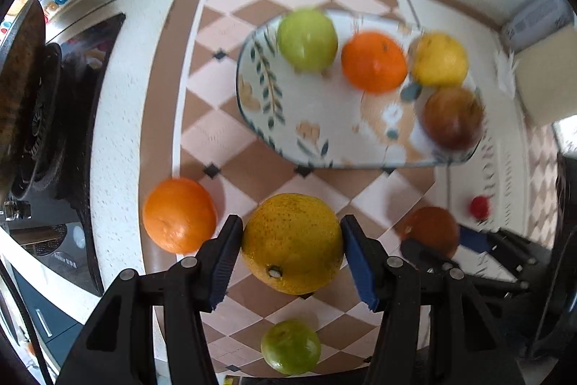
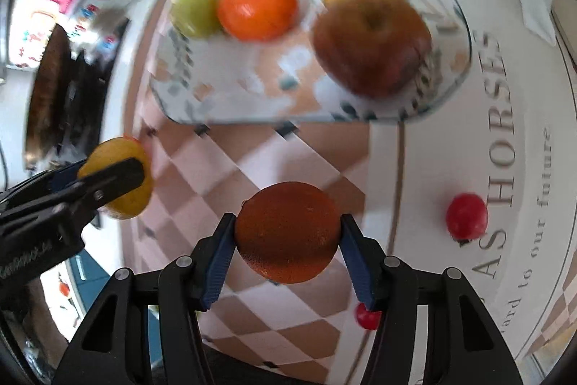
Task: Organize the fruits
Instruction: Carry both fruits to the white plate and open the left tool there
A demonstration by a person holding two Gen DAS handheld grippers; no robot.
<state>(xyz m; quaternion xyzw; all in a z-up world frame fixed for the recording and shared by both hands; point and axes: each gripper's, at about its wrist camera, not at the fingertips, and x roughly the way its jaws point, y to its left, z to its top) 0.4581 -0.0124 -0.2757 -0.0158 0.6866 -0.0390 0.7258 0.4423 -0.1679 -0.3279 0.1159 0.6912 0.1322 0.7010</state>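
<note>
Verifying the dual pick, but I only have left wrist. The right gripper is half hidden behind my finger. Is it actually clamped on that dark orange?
Observer: Yes. In right wrist, both pads of the right gripper press the sides of the dark orange.
Operator: Anything loose near it? I see one small red fruit.
Observer: There are two small red fruits: one beside the mat lettering, and a second peeking out from under the gripper's right finger.
</note>
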